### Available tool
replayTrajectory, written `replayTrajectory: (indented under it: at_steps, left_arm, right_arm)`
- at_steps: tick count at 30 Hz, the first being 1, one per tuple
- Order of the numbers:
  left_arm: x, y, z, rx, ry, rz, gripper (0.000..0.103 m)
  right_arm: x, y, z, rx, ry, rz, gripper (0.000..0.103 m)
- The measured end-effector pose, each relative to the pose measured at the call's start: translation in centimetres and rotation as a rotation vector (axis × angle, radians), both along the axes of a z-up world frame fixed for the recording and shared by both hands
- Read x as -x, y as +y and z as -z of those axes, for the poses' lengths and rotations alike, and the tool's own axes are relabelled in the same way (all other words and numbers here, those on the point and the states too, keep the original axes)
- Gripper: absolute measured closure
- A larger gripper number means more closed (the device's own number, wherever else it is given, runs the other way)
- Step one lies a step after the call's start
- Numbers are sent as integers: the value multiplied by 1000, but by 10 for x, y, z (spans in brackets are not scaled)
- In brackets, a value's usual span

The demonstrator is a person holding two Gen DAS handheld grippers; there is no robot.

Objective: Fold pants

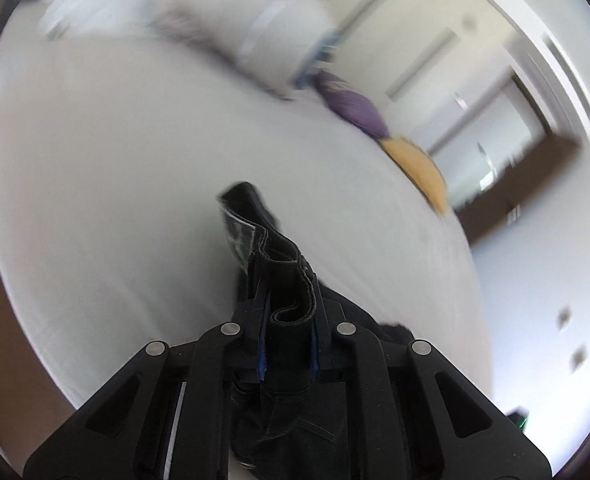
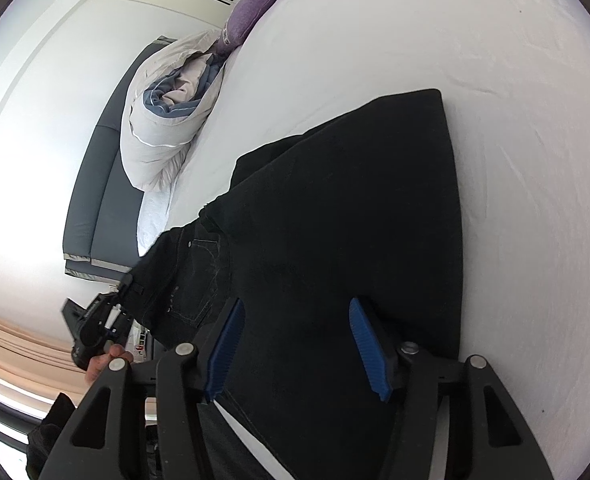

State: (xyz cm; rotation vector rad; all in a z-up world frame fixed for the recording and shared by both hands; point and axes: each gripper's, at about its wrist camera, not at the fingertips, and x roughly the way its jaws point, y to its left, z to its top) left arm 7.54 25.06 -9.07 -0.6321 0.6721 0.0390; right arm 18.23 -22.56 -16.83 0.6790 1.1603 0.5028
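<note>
Two grippers on the black pants (image 2: 335,208) spread on our white bed (image 2: 515,100): left gripper (image 1: 289,312) clamps the waistband, right gripper (image 2: 295,344) straddles the fabric, fingers apart.

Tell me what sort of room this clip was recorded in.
Most likely a bedroom: black pants lie on a white-sheeted bed, with a rolled duvet and purple pillow at its far end and a dark padded headboard behind.
</note>
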Motion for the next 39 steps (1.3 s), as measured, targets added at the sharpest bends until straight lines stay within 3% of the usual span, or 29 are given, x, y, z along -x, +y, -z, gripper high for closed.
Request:
replayTrajectory:
  at_steps: [4, 8, 10, 17, 26, 27, 30, 31, 34, 39]
  left_arm:
    - [-6, -111, -25, -231, -50, 260, 90]
    - [0, -194, 0, -362, -19, 421, 90]
    - [6, -216, 12, -420, 1, 455, 90]
    - [19, -250, 20, -613, -23, 503, 90]
    - [43, -266, 27, -696, -48, 537, 90]
    - [43, -266, 28, -700, -48, 540, 90]
    - [47, -269, 30, -708, -51, 547, 90]
    - [48, -269, 30, -711, -51, 546, 90]
    - [51, -271, 28, -717, -58, 560, 90]
    - [47, -286, 20, -728, -81, 620, 90]
  right_arm:
    - [-4, 0, -12, -56, -20, 10, 40]
    - [-12, 9, -32, -99, -55, -18, 32]
    - [-20, 15, -40, -121, -54, -38, 18]
    - [-50, 50, -41, -130, 0, -110, 15]
    - [-88, 122, -40, -91, 42, -238, 15]
    - [-92, 128, -40, -83, 39, -247, 22]
    - [-99, 142, -42, -7, 30, -297, 66]
    - [-99, 144, -43, 21, 26, -313, 75]
    - [-94, 142, -48, 58, -11, -322, 83]
    - [-79, 111, -54, 52, -61, -270, 87]
